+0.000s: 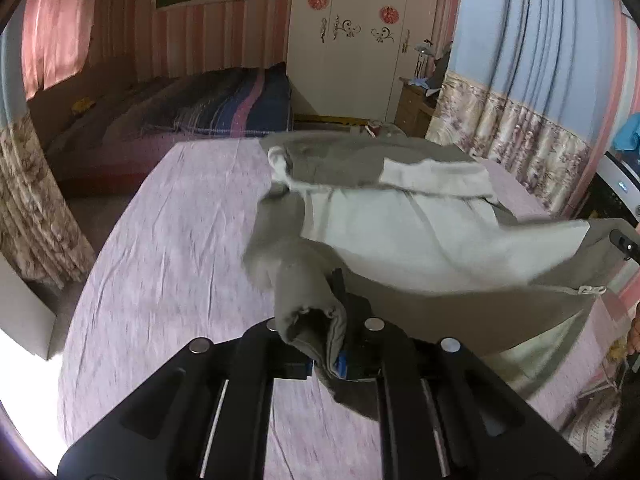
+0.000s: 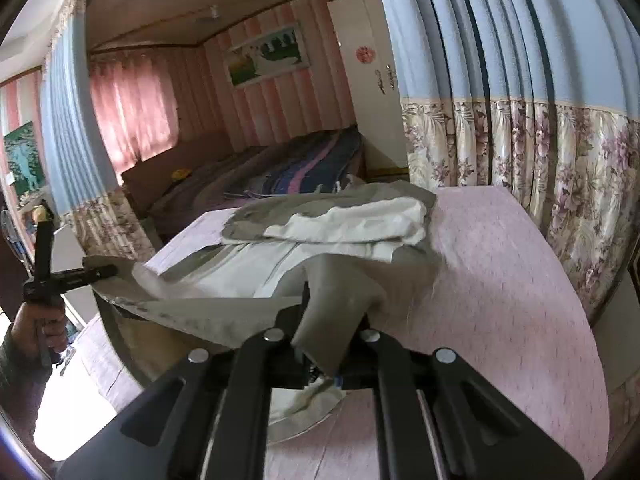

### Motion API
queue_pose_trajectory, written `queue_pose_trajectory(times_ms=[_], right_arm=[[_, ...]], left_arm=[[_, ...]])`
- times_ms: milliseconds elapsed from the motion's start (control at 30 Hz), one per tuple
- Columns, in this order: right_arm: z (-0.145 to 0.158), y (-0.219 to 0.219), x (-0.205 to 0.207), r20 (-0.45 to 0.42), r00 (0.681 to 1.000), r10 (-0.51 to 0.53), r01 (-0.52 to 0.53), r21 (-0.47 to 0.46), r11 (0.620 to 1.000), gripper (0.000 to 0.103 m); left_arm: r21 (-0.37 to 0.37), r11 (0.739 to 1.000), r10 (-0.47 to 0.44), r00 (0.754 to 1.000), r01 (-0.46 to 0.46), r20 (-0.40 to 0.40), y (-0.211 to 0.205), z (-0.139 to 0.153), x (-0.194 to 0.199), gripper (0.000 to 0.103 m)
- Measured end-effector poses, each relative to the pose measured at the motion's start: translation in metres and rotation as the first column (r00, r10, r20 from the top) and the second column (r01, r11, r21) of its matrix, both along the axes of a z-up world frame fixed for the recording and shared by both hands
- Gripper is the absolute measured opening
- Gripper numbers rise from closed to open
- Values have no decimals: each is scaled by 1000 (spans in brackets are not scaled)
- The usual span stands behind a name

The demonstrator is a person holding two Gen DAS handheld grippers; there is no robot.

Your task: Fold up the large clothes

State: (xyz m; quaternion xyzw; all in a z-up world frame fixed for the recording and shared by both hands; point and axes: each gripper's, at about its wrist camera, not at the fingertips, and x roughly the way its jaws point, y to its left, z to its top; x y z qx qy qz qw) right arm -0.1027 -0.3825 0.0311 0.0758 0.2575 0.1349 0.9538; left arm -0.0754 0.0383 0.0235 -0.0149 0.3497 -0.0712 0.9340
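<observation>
A large olive-grey garment with a pale lining lies partly on a table with a pink cloth. My left gripper is shut on a bunched corner of the garment and holds it above the table. My right gripper is shut on another corner of the garment. The cloth is stretched in the air between the two. The left gripper also shows at the left of the right wrist view, and the right gripper at the right edge of the left wrist view.
A bed with a striped dark cover stands beyond the table. A white wardrobe is at the back. Blue and floral curtains hang close on the right. The pink tabletop extends to the right.
</observation>
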Motion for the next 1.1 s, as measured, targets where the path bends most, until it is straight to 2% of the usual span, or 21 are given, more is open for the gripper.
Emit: queue_pose_trajectory(times_ms=[167,333,500,667,900,967,1000,1033,1067,1100], right_arm=[[26,8,55,41,999,-10,12,-58,998,7],[53,9,133,61,998,-27,33,-106,994,7],[67,3,239,22,999,-43,46,-131,990,7],[54,-2,330,-44,995,-87,80,-140,987,7],[6,-2,450,-166,977,-133,107,-157,982,7],[-6,0,473,-195,970,-146,115,-162,980,7],[-16,1,488,-220,963,-155,119,-166,979,8],[-26,1,501,-255,953,-161,120,-171,978,10],[-37,1,513,-299,939,-169,121,-173,977,17],[-49,0,524,-346,923,-169,118,-162,980,20]], left_arm=[[38,999,13,999,-14,41,-9,22,70,7],[68,998,2,997,-7,75,-22,52,145,7],[104,994,18,997,-25,69,-35,72,241,7],[119,991,59,998,-60,18,-42,61,337,7],[83,992,107,990,-99,-93,-37,7,449,8],[74,991,119,984,-110,-131,-34,-9,473,12],[65,991,125,981,-116,-151,-32,-19,486,18],[55,992,125,978,-118,-168,-31,-26,494,28],[24,993,114,970,-112,-215,-27,-38,504,36],[1,994,107,962,-110,-250,-25,-46,512,50]])
